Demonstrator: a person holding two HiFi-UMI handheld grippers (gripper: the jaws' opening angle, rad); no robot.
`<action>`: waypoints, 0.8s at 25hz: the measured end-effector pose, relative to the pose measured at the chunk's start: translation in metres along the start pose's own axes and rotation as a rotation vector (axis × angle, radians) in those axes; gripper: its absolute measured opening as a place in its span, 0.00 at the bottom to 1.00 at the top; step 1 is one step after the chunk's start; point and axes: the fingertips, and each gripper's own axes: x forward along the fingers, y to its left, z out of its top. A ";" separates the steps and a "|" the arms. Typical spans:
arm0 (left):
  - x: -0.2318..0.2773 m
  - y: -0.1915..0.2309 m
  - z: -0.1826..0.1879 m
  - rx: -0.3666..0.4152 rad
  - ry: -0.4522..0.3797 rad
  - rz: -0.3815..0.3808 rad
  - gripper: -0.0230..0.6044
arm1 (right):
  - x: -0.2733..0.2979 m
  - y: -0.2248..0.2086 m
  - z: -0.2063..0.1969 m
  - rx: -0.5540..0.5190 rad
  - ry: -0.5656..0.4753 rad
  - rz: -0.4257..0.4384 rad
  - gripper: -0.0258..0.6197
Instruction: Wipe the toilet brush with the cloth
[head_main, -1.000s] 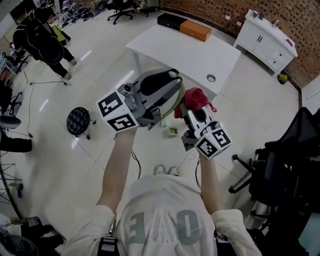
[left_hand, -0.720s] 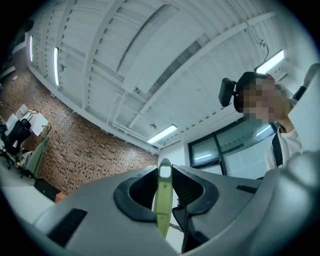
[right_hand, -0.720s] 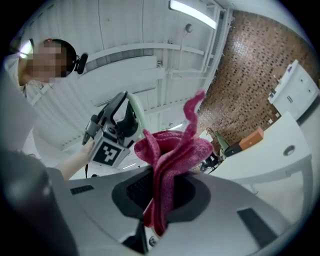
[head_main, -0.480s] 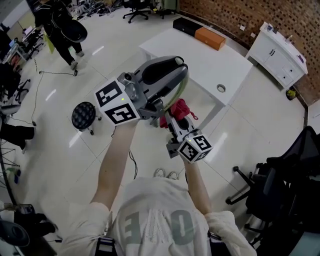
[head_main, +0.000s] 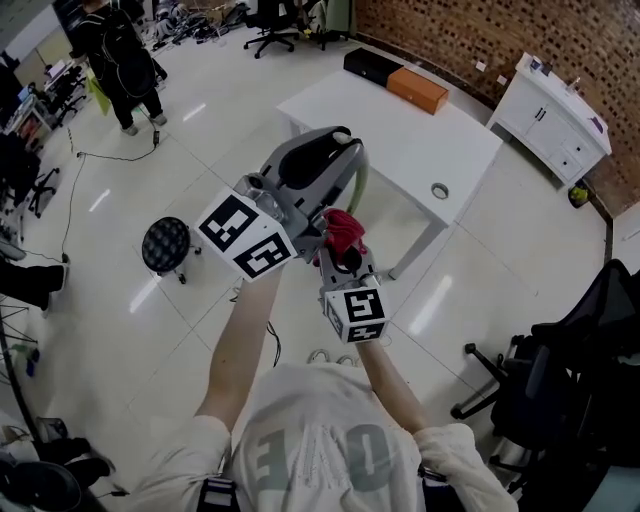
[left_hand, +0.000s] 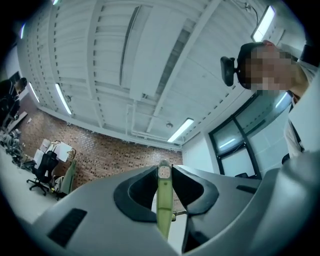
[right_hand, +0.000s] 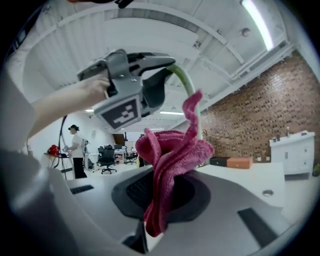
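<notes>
Gripping: left claw (left_hand: 163, 174) on green brush handle (left_hand: 162, 207) | right claw (right_hand: 161, 192) on pink cloth (right_hand: 172, 147) (bunched)

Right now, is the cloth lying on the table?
No, the cloth is pinched between the fingers of the right gripper, held in the air off the table.

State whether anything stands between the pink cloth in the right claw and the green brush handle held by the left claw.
Nothing visible does: the pink terry cloth in the right claw is up beside the pale green plastic toilet brush handle held in the left claw.
</notes>
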 end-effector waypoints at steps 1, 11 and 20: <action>0.001 -0.002 -0.003 -0.003 0.004 -0.003 0.19 | 0.001 -0.009 -0.002 0.012 0.012 -0.033 0.09; -0.010 0.005 -0.032 -0.018 0.057 0.012 0.19 | -0.003 -0.040 0.047 -0.015 -0.060 -0.125 0.09; -0.005 0.008 -0.053 -0.018 0.094 -0.003 0.19 | -0.005 -0.033 0.098 -0.154 -0.137 -0.093 0.09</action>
